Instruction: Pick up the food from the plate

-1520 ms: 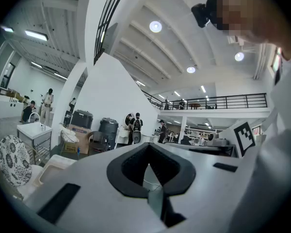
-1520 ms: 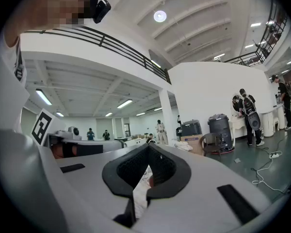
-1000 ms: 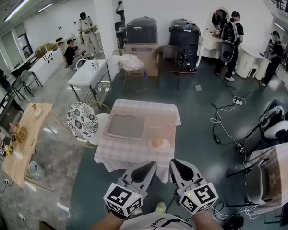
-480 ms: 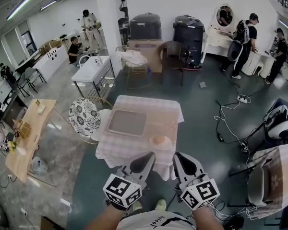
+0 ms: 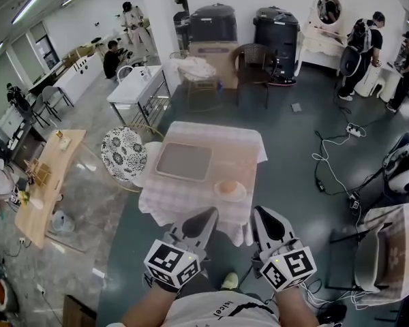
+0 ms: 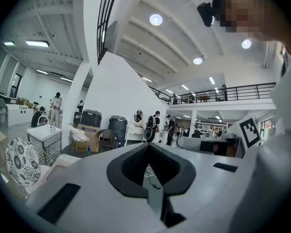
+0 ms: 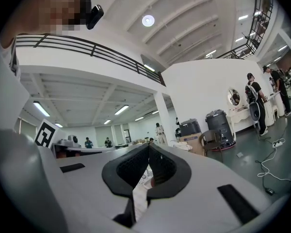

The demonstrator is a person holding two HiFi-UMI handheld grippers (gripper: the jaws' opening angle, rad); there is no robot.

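A round, light-brown piece of food (image 5: pixel 228 187) lies on a small white plate (image 5: pixel 240 195) at the near right corner of a table with a checked cloth (image 5: pixel 191 199). A grey tray (image 5: pixel 184 162) sits on the table's left half. My left gripper (image 5: pixel 212 214) and right gripper (image 5: pixel 258 213) are held side by side below the table's near edge, short of the plate and not touching it. In the left gripper view the left gripper (image 6: pixel 148 145) has its jaws together on nothing. The right gripper (image 7: pixel 149 146) shows the same in the right gripper view.
A round patterned chair (image 5: pixel 123 154) stands against the table's left side. A wooden table (image 5: pixel 49 182) is further left. Cables (image 5: pixel 329 171) lie on the floor to the right, beside another cloth-covered table (image 5: pixel 395 234). People stand at the back right (image 5: pixel 360 46).
In the head view the table and plate have drifted slightly up and right and look a little larger. Both grippers stay shut and low in front of me.
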